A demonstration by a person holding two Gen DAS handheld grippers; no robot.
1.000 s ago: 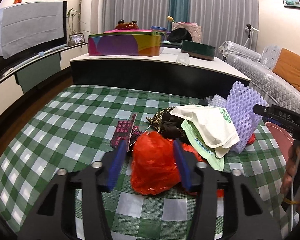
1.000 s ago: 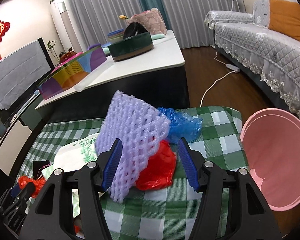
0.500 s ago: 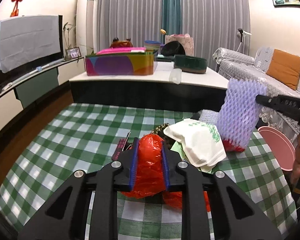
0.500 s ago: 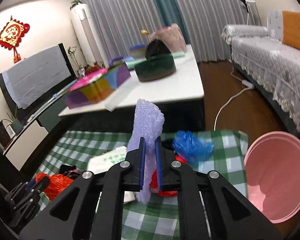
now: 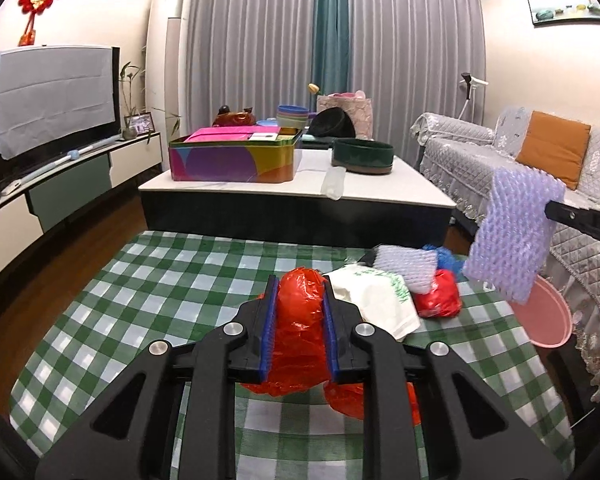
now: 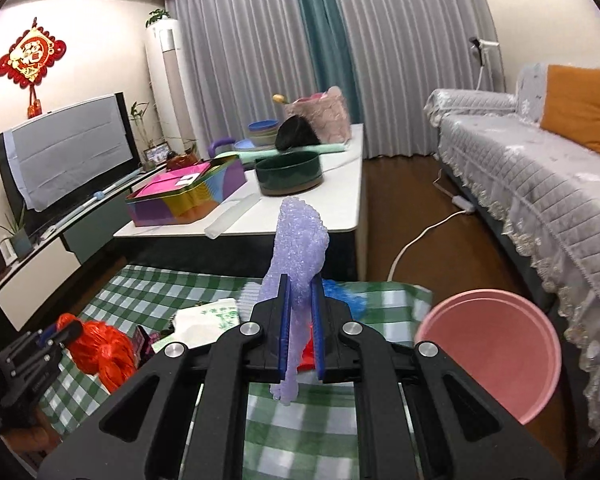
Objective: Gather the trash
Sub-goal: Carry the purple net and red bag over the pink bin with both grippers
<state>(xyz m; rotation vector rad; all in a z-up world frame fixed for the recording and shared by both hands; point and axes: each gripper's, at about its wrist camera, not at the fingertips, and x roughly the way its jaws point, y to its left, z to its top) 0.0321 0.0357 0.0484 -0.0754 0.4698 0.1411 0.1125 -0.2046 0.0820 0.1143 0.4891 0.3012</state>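
A crumpled red plastic bag (image 5: 300, 320) is clamped between the blue pads of the left gripper (image 5: 299, 308), its jaws nearly together and pressing the bag from both sides, lifted above the green checked worktop (image 5: 160, 292). The right gripper (image 6: 300, 312) has its jaws almost shut on a sheet of purple foam netting (image 6: 300, 248), which stands upright between the pads and hangs a little below them. On the worktop, far right of the red bag, lie a white printed bag (image 5: 376, 300), a pale foam net (image 5: 408, 268), a blue bag (image 5: 446, 258) and a second red bag (image 5: 440, 300), close together. A pink bin (image 6: 496, 344) stands just past the worktop's right edge, mouth open. The left half of the cloth is bare.
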